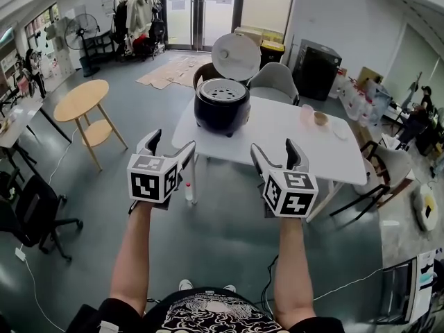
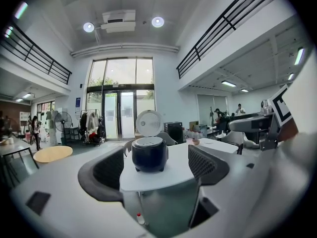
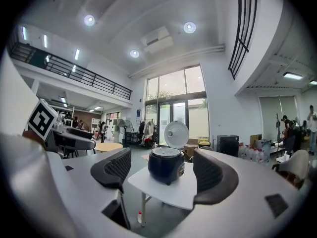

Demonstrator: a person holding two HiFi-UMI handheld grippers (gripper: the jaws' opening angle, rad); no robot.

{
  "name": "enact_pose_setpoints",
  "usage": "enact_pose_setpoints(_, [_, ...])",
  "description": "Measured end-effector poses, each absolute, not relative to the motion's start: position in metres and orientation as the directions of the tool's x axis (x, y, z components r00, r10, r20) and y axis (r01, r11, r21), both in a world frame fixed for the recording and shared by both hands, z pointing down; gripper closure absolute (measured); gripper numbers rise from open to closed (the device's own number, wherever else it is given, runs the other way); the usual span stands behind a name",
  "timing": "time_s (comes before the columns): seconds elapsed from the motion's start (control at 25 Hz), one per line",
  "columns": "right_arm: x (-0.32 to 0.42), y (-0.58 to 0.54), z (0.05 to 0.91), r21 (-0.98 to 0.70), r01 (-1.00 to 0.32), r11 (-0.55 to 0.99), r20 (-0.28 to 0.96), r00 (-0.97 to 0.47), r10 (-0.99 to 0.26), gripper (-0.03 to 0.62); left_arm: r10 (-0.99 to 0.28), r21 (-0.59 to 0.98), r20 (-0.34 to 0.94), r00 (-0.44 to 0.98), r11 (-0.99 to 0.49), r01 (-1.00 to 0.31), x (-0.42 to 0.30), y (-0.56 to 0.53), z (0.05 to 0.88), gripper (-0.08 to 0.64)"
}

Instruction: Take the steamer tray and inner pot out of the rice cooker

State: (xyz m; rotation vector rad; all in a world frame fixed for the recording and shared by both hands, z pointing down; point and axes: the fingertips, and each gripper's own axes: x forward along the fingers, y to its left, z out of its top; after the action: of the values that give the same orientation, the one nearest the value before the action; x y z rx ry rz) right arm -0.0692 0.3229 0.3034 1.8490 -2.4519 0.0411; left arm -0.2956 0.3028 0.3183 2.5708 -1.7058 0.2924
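Both hand-held tools stand short of the table with nothing between their jaws: the left gripper (image 1: 172,143) and the right gripper (image 1: 273,148) each have their curved grey jaws spread wide, dark mesh-textured pads (image 2: 108,169) facing inward. Each carries a white cube printed with black square markers.

At 12 o'clock from the pair, the rice cooker (image 1: 222,107) sits near the far left corner of a white rectangular table (image 1: 277,144), well apart from both tools. It is a rounded, glossy black body on short feet. Its round white lid (image 1: 236,56) stands hinged upright behind it. The steamer tray (image 1: 222,90), a pale disc dotted with holes, lies in the cooker's mouth; the inner pot cannot be seen under it.

At 1 o'clock from the right gripper, a small bowl (image 1: 320,118) and a pale pink cup (image 1: 306,114) rest on the tabletop. A grey shell chair (image 1: 275,82) stands beyond the table. At 10 o'clock from the left gripper is a round wooden side table (image 1: 82,100) with a lower shelf. A small red-capped bottle (image 1: 189,191) stands on the floor by a table leg.
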Motion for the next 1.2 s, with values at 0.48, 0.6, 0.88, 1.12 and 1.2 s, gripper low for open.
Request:
enact_pose_setpoints(0.48, [-0.027, 0.303, 0.316, 0.030, -0.939, 0.343, 0.095, -0.339, -0.936, 0.144, -0.916, -0.069, 0.152, 0.372, -0.385, -0.920, -0.248, 0.288, 0.318, 0.140])
enact_pose_setpoints(0.6, [-0.019, 0.298, 0.320, 0.034, -0.931, 0.363, 0.106, -0.358, -0.928, 0.144, -0.916, -0.048, 0.165, 0.364, -0.376, -0.925, -0.243, 0.285, 0.322, 0.140])
enact_pose_setpoints(0.88, [-0.006, 0.268, 0.327, 0.046, -0.919, 0.391, 0.107, -0.384, -0.917, 0.147, -0.916, -0.043, 0.173, 0.362, -0.374, -0.926, -0.228, 0.256, 0.332, 0.140])
enact_pose_setpoints(1.12, [-0.003, 0.204, 0.329, 0.046, -0.906, 0.422, 0.105, -0.415, -0.903, 0.147, -0.922, -0.056, 0.172, 0.348, -0.362, -0.931, -0.220, 0.194, 0.335, 0.140])
enact_pose_setpoints(1.2, [-0.010, 0.173, 0.330, 0.045, -0.903, 0.427, 0.110, -0.421, -0.901, 0.147, -0.921, -0.059, 0.176, 0.348, -0.362, -0.930, -0.225, 0.164, 0.337, 0.140])
